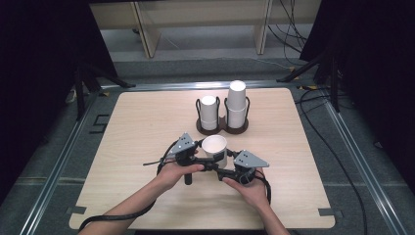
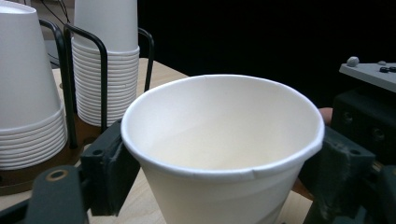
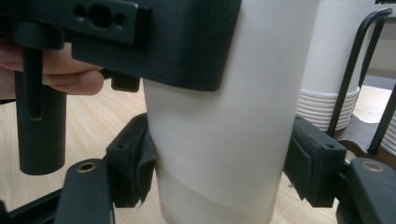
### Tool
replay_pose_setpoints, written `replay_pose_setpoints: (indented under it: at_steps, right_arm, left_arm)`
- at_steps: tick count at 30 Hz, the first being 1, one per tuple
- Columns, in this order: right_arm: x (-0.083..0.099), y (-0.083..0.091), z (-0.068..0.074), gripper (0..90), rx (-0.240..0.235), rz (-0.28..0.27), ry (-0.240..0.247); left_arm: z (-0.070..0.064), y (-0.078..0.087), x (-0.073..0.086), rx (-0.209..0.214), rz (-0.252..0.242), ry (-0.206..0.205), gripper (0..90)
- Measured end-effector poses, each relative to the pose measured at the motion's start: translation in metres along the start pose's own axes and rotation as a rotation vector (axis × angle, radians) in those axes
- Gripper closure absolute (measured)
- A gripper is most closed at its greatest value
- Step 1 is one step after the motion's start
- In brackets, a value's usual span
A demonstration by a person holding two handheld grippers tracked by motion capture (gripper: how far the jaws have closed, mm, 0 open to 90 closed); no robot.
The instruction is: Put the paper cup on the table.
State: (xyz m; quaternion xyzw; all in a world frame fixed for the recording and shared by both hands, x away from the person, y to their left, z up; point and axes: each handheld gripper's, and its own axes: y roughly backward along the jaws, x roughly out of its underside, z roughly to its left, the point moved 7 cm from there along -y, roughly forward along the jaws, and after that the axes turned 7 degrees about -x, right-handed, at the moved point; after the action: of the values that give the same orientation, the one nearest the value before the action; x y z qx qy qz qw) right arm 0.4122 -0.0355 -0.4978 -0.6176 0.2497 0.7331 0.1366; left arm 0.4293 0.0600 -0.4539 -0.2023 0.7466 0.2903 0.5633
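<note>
Grippers both clamp our white paper cup: left gripper, right gripper. We judge separation from a nested cup pending; black wire rack stacks wait.

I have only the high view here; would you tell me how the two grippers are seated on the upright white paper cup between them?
Observer: The left gripper has its jaws clamped on the white paper cup just under the rim, one on each side.
Operator: Thank you. And the right one?
Observer: The right gripper presses its jaws against the cup lower on the wall, beneath the left gripper's body.
Operator: Is it a single cup?
Observer: A slanted edge crosses the wall near the bottom in the right gripper view. It may be a second cup nested there, but I cannot tell.
</note>
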Motion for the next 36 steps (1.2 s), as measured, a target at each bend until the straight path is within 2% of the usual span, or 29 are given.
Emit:
replay_pose_setpoints:
  at_steps: [1,2,3,4,5,7,9,10,12,13,18,20,21,23,26,27,28,29,30,31,36]
  right_arm:
    - [0.000,-0.001,0.001,31.1,-0.007,-0.004,-0.009]
    - [0.000,-0.002,0.000,30.8,-0.004,-0.006,0.012]
    - [0.000,-0.002,0.002,30.5,-0.024,0.000,0.000]
    - [0.000,-0.002,0.000,30.1,-0.009,0.003,0.031]
    - [0.000,-0.001,0.000,29.6,0.000,0.011,0.029]
    - [-0.001,-0.003,0.000,28.4,-0.010,-0.001,0.032]
    - [0.000,-0.003,0.001,26.1,-0.012,0.014,0.027]
    - [0.002,-0.002,0.003,24.7,0.001,0.039,0.007]
    - [0.001,-0.003,0.000,22.1,0.004,0.027,0.047]
    - [0.002,-0.003,0.003,21.1,-0.008,0.038,0.009]
    - [0.001,-0.002,0.004,18.3,-0.017,0.037,0.011]
    - [0.002,-0.002,0.005,17.8,-0.024,0.045,0.010]
    - [0.001,-0.001,0.003,17.8,-0.010,0.045,0.050]
    - [0.002,0.001,0.005,17.9,-0.009,0.058,0.008]
    - [0.000,0.001,0.004,18.1,-0.007,0.047,0.021]
    - [0.000,0.002,0.001,18.2,-0.004,0.045,0.051]
    - [0.000,0.003,0.003,18.3,-0.009,0.053,0.024]
    - [-0.001,0.003,0.003,18.3,-0.009,0.051,0.021]
    - [-0.002,0.002,0.002,18.3,-0.013,0.027,0.022]
    - [-0.002,0.004,0.001,18.3,-0.005,0.035,0.022]
    - [-0.003,0.007,-0.002,18.6,0.013,0.042,0.025]
  left_arm:
    - [0.000,0.000,0.000,-0.002,-0.004,-0.014,20.9]
    - [-0.001,0.001,0.001,-0.006,-0.003,-0.035,21.3]
    - [-0.002,0.000,0.001,-0.004,-0.022,-0.045,21.7]
    - [-0.004,0.001,0.001,-0.011,-0.028,-0.061,22.0]
    - [-0.005,0.002,0.001,-0.019,-0.022,-0.082,22.2]
    - [-0.006,0.003,0.000,-0.022,-0.031,-0.099,22.7]
    - [-0.006,0.005,-0.001,-0.033,-0.044,-0.112,23.2]
    - [-0.006,0.006,-0.002,-0.037,-0.050,-0.114,23.4]
    - [-0.004,0.008,-0.003,-0.043,-0.057,-0.115,23.5]
    - [-0.003,0.010,-0.004,-0.051,-0.056,-0.118,23.6]
    - [0.007,0.019,-0.007,-0.079,-0.070,-0.123,23.6]
    - [0.012,0.025,-0.009,-0.092,-0.081,-0.121,23.6]
    - [0.014,0.029,-0.009,-0.100,-0.087,-0.116,23.6]
    - [0.020,0.036,-0.010,-0.118,-0.089,-0.120,23.7]
    - [0.027,0.047,-0.009,-0.141,-0.093,-0.127,23.7]
    - [0.030,0.051,-0.008,-0.148,-0.094,-0.130,23.7]
    - [0.033,0.054,-0.008,-0.154,-0.101,-0.133,23.6]
    - [0.036,0.058,-0.007,-0.164,-0.098,-0.131,23.6]
    - [0.038,0.062,-0.007,-0.171,-0.104,-0.126,23.7]
    - [0.040,0.065,-0.007,-0.179,-0.116,-0.110,23.7]
    - [0.051,0.082,-0.003,-0.218,-0.132,-0.129,23.9]
